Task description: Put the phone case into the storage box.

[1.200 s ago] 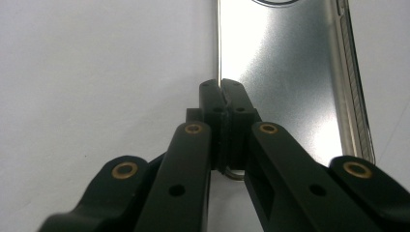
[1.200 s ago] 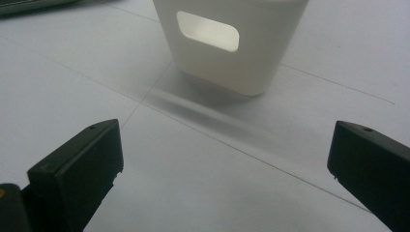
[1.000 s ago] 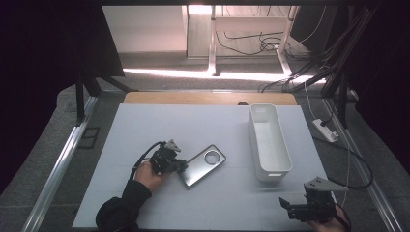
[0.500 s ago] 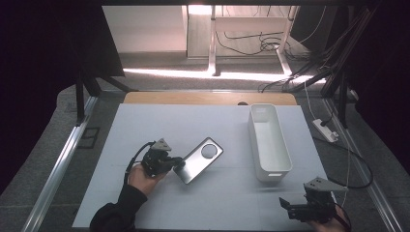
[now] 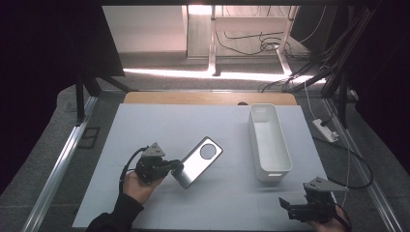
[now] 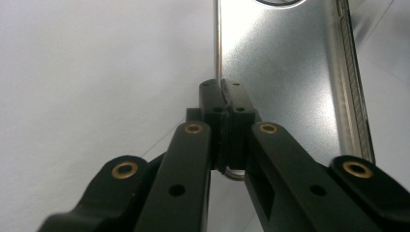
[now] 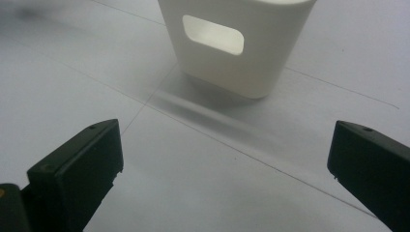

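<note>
Presently on the white table (image 5: 159,125), in catalogue order:

Item one: left gripper (image 5: 170,166), held in the person's left hand (image 5: 137,186) at the near left of the table. In the left gripper view its jaws are closed tight on the thin near edge of a metal plate (image 5: 198,160).

Item two: the metal plate, flat, silvery, oblong with rounded corners and a round hole near its far end. It is pinched at its near end and slants away to the upper right in the high view, near the middle of the table, tilted with the near corner low. In the left gripper view (image 6: 285,72) it stands edge-on between the pads, its brushed face to the right.

Item three: right gripper (image 5: 290,205), at the near right edge of the table. The right gripper view shows its jaws wide apart with nothing between them, just bare table.

Item four: white bin (image 5: 268,140), long, narrow, open-topped, right of centre, lengthwise away from the person. Its near end wall, with an oblong handle slot (image 7: 212,35), faces the right gripper, well apart from it.
</note>
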Motion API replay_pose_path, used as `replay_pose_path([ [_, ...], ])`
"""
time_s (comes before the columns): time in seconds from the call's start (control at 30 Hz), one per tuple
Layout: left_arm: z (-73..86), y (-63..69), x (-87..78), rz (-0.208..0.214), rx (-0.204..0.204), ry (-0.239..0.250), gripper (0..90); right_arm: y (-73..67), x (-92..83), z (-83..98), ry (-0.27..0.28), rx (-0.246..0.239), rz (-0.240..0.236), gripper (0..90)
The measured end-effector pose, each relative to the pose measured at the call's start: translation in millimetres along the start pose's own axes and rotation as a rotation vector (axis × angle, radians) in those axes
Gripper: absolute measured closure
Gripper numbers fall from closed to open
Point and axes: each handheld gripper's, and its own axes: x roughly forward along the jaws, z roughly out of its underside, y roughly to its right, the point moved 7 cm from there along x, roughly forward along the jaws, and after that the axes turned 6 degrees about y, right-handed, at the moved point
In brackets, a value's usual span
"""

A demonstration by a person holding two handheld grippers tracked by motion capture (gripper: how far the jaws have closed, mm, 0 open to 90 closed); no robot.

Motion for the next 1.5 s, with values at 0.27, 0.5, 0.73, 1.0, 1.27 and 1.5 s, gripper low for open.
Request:
replay_pose_path([
  [0.27, 0.6, 12.1, -12.2, -0.011, -0.011, 0.060, 89.4, -4.5, -0.6, -2.7, 0.020, -0.013, -0.051, 0.0],
  [0.5, 2.1, 19.4, -19.6, -0.027, 0.003, 0.076, 89.3, -7.3, -1.2, -8.7, 0.050, -0.009, -0.066, 0.0],
  [0.73, 0.8, 22.5, -24.0, -0.024, -0.012, 0.104, 89.3, -14.0, -1.9, -23.8, 0.115, -0.026, -0.112, 0.0],
  [1.0, -2.4, 23.4, -19.4, -0.023, -0.008, 0.099, 89.3, -20.4, 7.2, -45.8, 0.120, -0.024, -0.189, 0.0],
  [1.27, -5.6, 24.0, -15.1, -0.031, 0.003, 0.104, 89.3, -39.6, 20.5, -62.8, 0.126, -0.017, -0.275, 0.0],
  [1.5, -7.4, 25.6, -10.5, -0.021, 0.005, 0.106, 89.3, -52.4, 30.9, -71.1, 0.105, -0.023, -0.312, 0.0],
])
